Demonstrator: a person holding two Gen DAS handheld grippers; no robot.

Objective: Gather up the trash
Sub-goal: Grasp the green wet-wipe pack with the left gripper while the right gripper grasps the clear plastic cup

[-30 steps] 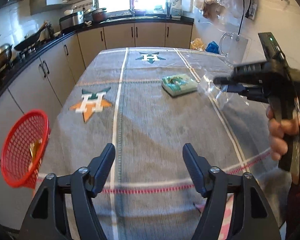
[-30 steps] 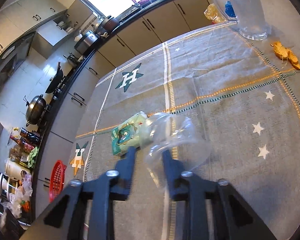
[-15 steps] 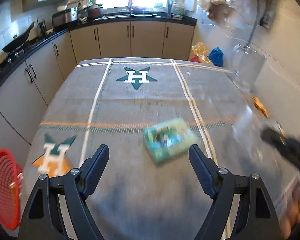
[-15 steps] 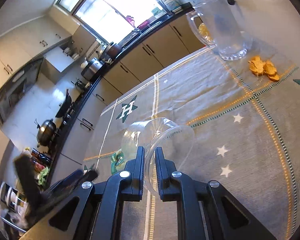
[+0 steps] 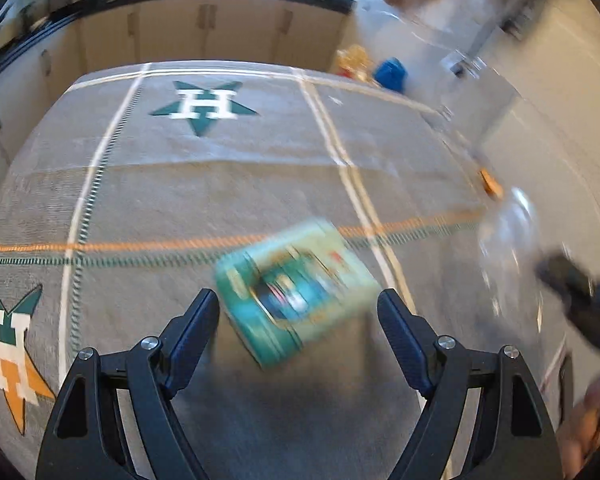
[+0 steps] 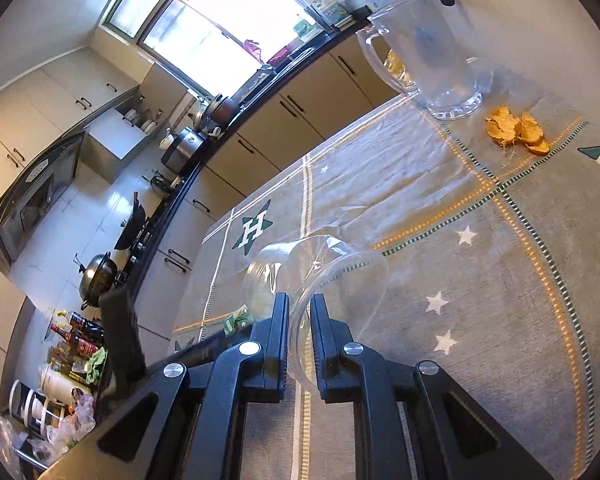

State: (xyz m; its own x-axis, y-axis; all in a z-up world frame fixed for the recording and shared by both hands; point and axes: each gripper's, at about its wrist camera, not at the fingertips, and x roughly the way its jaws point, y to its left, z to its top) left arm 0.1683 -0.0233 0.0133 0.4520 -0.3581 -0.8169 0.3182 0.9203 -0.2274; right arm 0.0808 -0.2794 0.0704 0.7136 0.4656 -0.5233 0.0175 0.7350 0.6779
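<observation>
A green snack packet [image 5: 296,290] lies flat on the grey tablecloth [image 5: 220,200], blurred, just ahead of and between the tips of my left gripper [image 5: 298,306], whose jaws stand wide open and touch nothing. My right gripper [image 6: 299,308] is shut on the rim of a clear plastic cup [image 6: 324,276], holding it lifted and tipped on its side over the cloth. In the left wrist view that cup [image 5: 508,240] and the right gripper [image 5: 572,292] show blurred at the right edge. Part of the green packet [image 6: 236,320] peeks out left of the right fingers.
Orange peel scraps [image 6: 516,132] lie by a clear glass jug [image 6: 432,52] at the table's far right side. Cabinets and a black counter [image 6: 204,168] with pots run along the left. The left gripper's black body [image 6: 120,336] crosses the lower left of the right wrist view.
My left gripper moved forward and tilted down over the green packet, and the red basket left its view. My right gripper closed on the clear cup and lifted it slightly.
</observation>
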